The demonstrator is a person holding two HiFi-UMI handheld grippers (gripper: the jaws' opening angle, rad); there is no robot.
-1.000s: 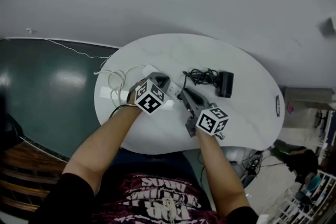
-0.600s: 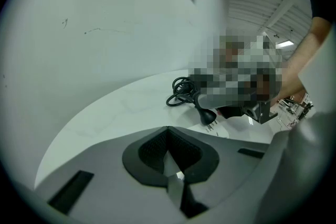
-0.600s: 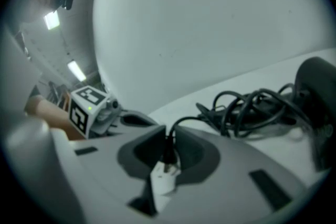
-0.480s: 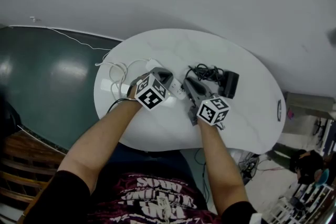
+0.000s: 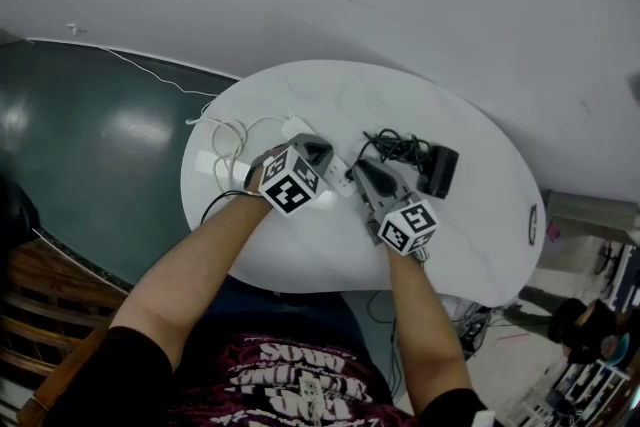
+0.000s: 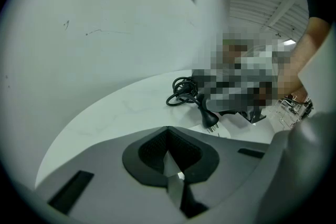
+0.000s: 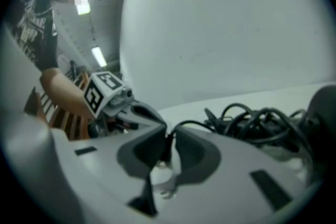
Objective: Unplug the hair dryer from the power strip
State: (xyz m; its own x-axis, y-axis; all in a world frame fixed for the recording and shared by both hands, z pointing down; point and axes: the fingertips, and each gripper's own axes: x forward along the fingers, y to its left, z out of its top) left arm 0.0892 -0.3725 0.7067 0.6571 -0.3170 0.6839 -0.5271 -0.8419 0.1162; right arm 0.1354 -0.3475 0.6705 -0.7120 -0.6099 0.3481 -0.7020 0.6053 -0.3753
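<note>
A: White oval table (image 5: 470, 245) against a pale wall. Laid out how?

B: Power strip (image 5: 338, 180) near the middle, white. Right of it, a little apart, hair dryer (image 5: 440, 170), black. Cord (image 5: 395, 147) bunched between dryer and strip.

A: And the plug (image 6: 211, 121)?

B: Hangs just over the strip, prongs bare. Probably out of the socket already.

A: Held by what?

B: Right gripper (image 7: 169, 140), jaws pinched shut on the cord at its plug end. Comes at the strip from the near side, pointed slightly down, forearm straight behind. Grips close to the plug, presumably for a clean pull off the strip rather than a tug on slack cord.

A: Left gripper (image 6: 168, 136)?

B: Sits over the strip's left part, tipped steeply down, jaws closed with nothing clamped, only a pale sliver showing between the pads. Seemingly there to pin the strip against lifting with the plug. Forearm reaches in from the near left edge.

A: Left to do?

B: Likely only carrying the plug clear of the strip.
</note>
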